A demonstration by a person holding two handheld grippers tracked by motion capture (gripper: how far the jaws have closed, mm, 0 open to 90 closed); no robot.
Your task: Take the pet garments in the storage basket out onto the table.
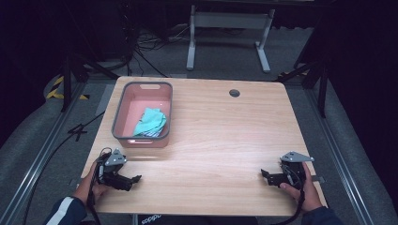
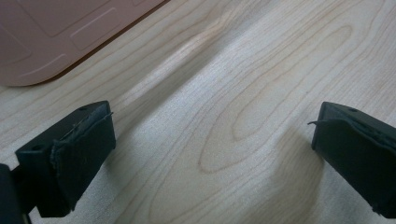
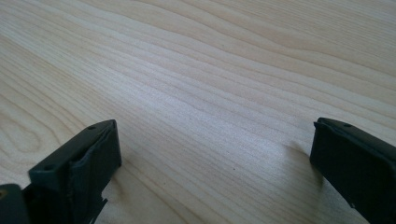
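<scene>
- Wooden table, pale and grained, stands on grey carpet in a dim room; a white desk frame and cables lie beyond it.
- Pink bin sits at the table's far left, holding a crumpled teal cloth.
- Left gripper rests near the front left edge, just before the bin, jaws wide and empty.
- Right gripper rests at front right, jaws wide and empty.
</scene>
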